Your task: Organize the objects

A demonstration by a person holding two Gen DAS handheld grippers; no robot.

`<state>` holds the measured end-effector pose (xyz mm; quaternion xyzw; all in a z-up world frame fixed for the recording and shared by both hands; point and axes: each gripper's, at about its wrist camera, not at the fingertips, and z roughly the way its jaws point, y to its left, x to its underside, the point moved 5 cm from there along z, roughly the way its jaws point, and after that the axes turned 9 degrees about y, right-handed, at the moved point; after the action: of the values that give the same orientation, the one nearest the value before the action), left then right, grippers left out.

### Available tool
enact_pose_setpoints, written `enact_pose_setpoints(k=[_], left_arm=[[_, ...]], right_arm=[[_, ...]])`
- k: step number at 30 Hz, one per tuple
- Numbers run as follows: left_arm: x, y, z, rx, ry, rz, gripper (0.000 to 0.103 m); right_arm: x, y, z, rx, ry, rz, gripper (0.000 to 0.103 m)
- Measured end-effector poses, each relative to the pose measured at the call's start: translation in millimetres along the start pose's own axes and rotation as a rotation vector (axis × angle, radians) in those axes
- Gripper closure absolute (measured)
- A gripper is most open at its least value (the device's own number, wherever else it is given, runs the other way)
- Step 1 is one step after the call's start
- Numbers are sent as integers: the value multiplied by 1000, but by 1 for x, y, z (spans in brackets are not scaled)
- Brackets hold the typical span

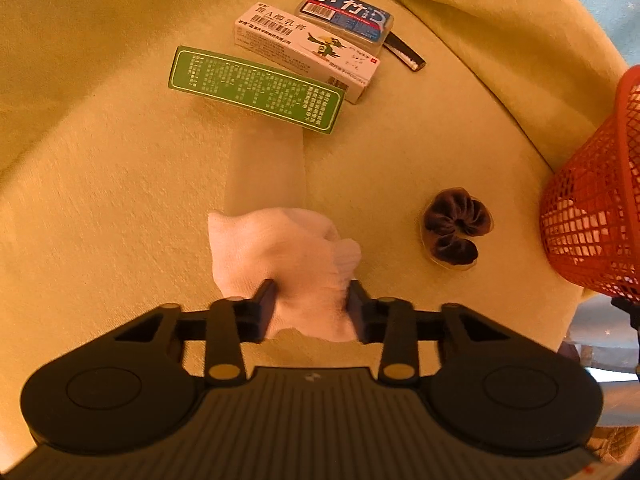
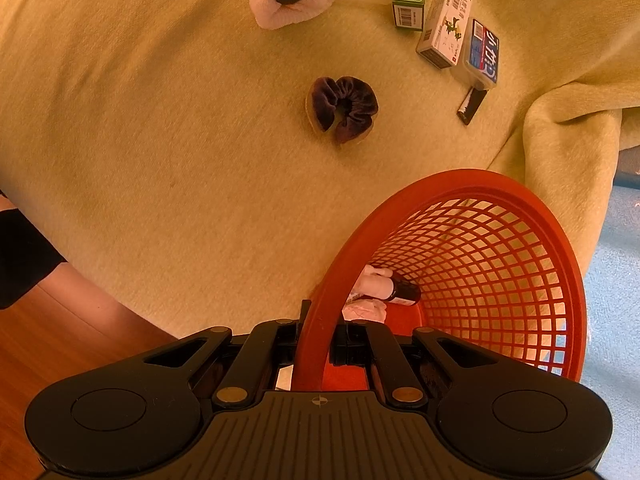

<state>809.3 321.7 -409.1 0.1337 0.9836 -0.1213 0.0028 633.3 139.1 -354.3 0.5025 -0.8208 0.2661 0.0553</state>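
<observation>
Yellow-green cloth (image 1: 120, 168) covers the whole counter, smooth in the middle and bunched into thick folds at its far right edge; past that edge lies pale blue floor, and brown wooden floor shows at the near left in the right wrist view.

A white sock (image 1: 280, 256) lies crumpled on the cloth, its long axis running away from the left tongs (image 1: 312, 300) toward the boxes. The left tongs are clamped on its near end, one finger on each side of the bunched fabric. The far part of the sock is blurred.

Beyond the sock, three flat packs lie side by side, all slanting the same way. Nearest the sock is a green box (image 1: 256, 90), then a white box with a bird drawing (image 1: 308, 50), then a blue and clear plastic case (image 1: 346, 14). A small black strip (image 1: 404, 52) pokes out from just beyond the case.

A dark purple scrunchie (image 1: 456, 232) sits alone on the cloth, to the right of the sock and between it and the red mesh basket (image 1: 592, 216).

The basket stands at the counter's right edge. The right tongs (image 2: 320, 340) are closed on its rim (image 2: 316, 320), one finger outside and one inside. Within the basket lie a small dark bottle (image 2: 404, 292) and some pale pink fabric (image 2: 366, 310).

A bare arm in a dark sleeve (image 2: 24, 256) shows left of the basket.
</observation>
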Motion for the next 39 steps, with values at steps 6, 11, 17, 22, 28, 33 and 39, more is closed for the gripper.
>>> enact_pose_setpoints(k=[6, 11, 17, 22, 28, 33, 39], left_arm=[[1, 1, -12, 21, -8, 24, 96], [1, 6, -29, 63, -14, 0, 99], [-1, 7, -55, 112, -34, -5, 99], [-2, 3, -77, 143, -54, 5, 99], [-7, -9, -99, 164, -77, 33, 99], [-18, -28, -118, 188, -103, 75, 99], [-30, -57, -135, 231, -126, 107, 99]], right_arm=[[-2, -3, -1, 0, 6, -2, 100], [-4, -4, -2, 4, 8, -5, 100], [-6, -1, -3, 8, 12, -16, 100], [-7, -1, -3, 7, 15, -17, 100], [-8, -1, -5, 4, 20, -11, 100], [-9, -2, -6, 4, 20, -6, 100], [-9, -2, -6, 3, 20, -4, 100]])
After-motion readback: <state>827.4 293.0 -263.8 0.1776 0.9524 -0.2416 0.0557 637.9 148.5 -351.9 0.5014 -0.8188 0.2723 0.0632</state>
